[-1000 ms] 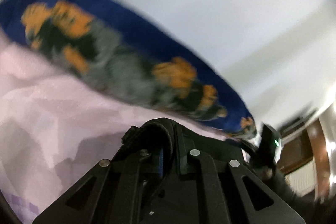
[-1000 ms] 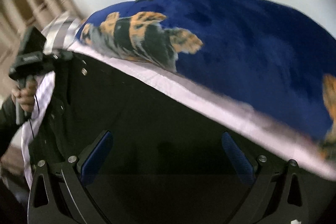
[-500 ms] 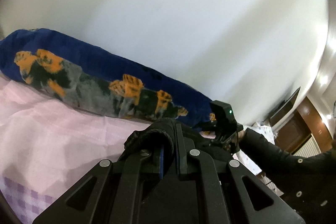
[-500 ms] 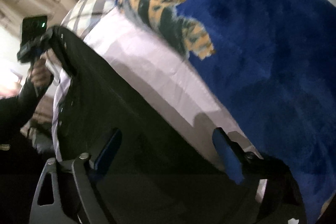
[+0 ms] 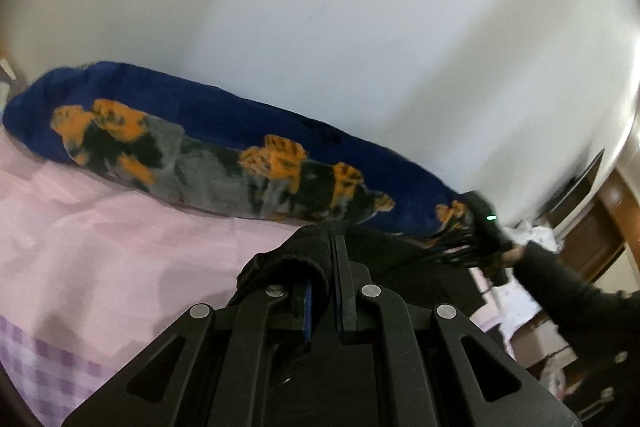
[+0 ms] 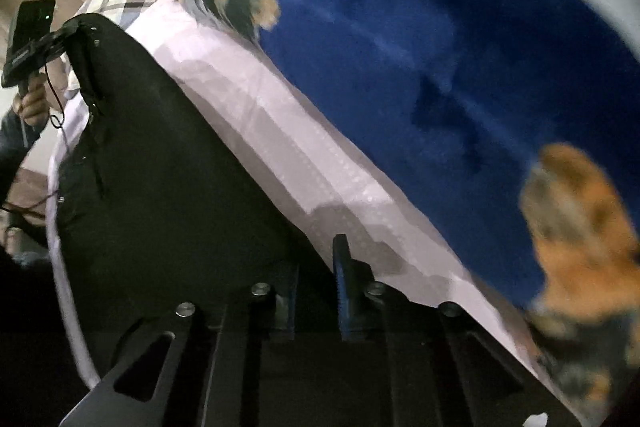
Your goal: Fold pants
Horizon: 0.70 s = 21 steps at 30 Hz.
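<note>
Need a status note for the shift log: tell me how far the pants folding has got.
Early stage. Done: the black pants lie spread on the pink sheet, no fold visible. In hand: the left gripper is shut on a bunched edge of the pants; the right gripper has just closed its jaws at the opposite edge, fabric seemingly between them, though that view is blurred. Left: carrying the edges over and flattening every fold.
</note>
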### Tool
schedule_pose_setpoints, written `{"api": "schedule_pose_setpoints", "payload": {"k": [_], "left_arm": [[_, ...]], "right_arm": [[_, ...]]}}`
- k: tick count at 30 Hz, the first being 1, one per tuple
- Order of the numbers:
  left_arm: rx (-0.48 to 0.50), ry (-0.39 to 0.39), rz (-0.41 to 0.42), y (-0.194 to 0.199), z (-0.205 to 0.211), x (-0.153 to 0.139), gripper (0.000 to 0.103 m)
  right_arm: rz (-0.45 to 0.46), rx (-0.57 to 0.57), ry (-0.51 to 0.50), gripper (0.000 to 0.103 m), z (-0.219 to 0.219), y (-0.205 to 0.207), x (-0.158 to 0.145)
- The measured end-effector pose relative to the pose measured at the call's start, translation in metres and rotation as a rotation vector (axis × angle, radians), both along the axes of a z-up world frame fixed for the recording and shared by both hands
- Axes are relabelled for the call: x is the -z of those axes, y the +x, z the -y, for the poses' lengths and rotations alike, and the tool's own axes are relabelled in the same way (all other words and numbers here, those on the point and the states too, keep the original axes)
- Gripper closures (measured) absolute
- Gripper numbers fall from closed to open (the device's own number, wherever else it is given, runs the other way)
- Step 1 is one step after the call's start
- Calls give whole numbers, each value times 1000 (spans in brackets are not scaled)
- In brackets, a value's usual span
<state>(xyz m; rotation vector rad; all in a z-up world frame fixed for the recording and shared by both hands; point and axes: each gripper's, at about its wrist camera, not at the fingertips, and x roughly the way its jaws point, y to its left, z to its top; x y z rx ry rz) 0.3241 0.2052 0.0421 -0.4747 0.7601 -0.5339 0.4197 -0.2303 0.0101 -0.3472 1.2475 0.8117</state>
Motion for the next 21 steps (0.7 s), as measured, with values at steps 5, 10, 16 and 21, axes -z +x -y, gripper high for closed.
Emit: {"api": "schedule_pose_setpoints", "payload": {"k": [5, 10, 16, 21], "left_arm": [[48, 78, 33, -22, 4, -16, 95], [110, 122, 73, -71, 11, -34, 95], [190, 181, 43, -139, 18, -25, 93], [255, 302, -19, -186, 31, 9, 93]], "right_arm": [[166, 92, -54, 94, 6, -56, -38], [240, 156, -78, 95, 11, -126, -62], [209, 236, -67, 96, 21, -211, -47], [140, 292, -62, 95, 25, -258, -8]]}}
